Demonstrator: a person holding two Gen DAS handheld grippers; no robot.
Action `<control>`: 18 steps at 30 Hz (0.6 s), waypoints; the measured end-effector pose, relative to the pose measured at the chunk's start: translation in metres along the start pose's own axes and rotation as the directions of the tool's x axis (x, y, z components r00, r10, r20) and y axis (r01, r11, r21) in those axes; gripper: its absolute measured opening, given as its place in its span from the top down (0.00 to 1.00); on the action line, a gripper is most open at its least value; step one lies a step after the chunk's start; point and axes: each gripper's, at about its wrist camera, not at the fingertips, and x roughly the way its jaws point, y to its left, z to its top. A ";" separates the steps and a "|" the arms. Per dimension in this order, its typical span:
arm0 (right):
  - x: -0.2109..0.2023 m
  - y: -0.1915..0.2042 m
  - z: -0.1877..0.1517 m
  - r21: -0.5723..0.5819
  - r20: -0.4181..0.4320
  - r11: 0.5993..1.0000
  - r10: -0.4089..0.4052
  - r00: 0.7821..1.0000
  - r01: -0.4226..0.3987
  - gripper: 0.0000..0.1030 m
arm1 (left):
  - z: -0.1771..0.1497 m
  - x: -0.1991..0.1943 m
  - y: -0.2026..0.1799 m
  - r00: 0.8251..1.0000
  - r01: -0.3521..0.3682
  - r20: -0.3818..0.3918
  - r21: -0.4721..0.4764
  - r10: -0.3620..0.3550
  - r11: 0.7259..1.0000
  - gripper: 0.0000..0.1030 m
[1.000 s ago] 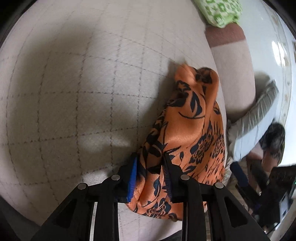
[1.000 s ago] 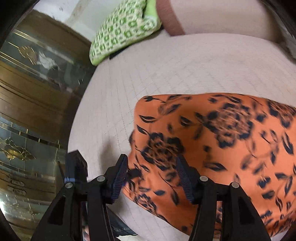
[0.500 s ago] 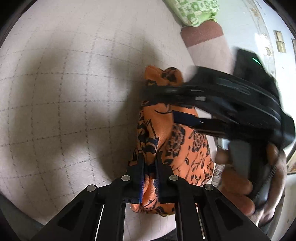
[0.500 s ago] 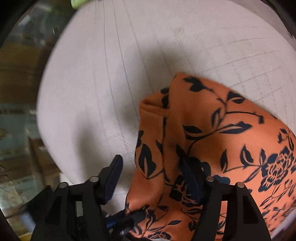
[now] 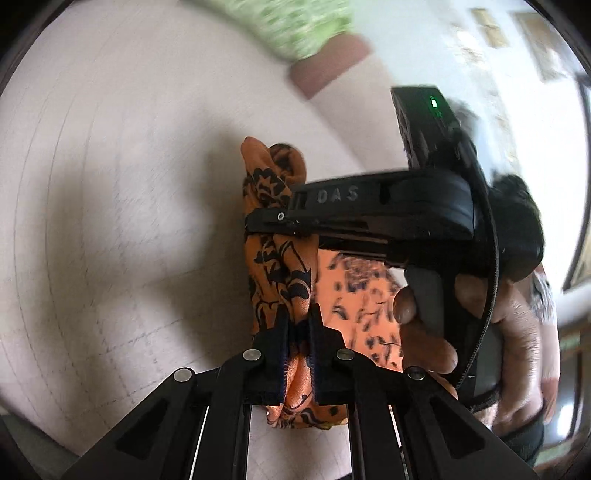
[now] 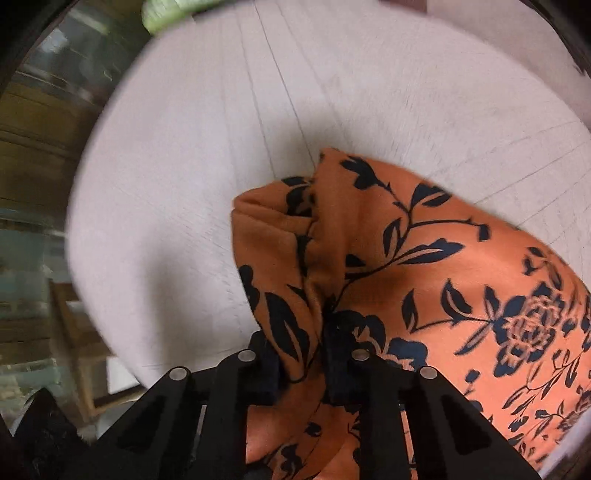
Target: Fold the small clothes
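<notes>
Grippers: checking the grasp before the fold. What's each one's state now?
Left hand-held gripper: shut on the cloth.
Right hand-held gripper: jaws just closed, shut on the cloth.

My orange floral garment (image 6: 424, 266) looks like soft, smooth, matt cloth; the bed cover (image 5: 129, 166) is matt quilted fabric; my left hand-held gripper (image 5: 298, 334) is matt black plastic

Both claws (image 5: 298, 325) (image 6: 301, 354) clamped tight

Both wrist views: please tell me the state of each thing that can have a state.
orange floral garment: bunched, gripped at two places, partly lifted off the bed cover.
left gripper: shut on the garment.
right gripper: jaws just closed, shut on the garment.
green pillow: lying on the bed, blurred.
</notes>
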 end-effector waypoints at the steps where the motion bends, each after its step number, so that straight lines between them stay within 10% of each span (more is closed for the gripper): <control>1: -0.015 -0.005 -0.008 0.004 0.044 0.999 0.033 0.999 -0.033 0.84 | -0.002 -0.004 -0.007 1.000 0.012 0.016 0.032 -0.013 0.999 0.94; 5: -0.069 -0.032 -0.043 0.028 0.212 0.984 0.164 0.963 -0.174 0.84 | -0.018 -0.022 -0.051 0.994 0.043 0.093 0.209 -0.064 0.977 0.94; 18: -0.185 -0.230 -0.182 0.076 0.605 0.854 0.370 0.705 -0.514 0.84 | -0.094 0.042 -0.217 0.998 0.064 -0.033 0.496 -0.055 0.866 0.93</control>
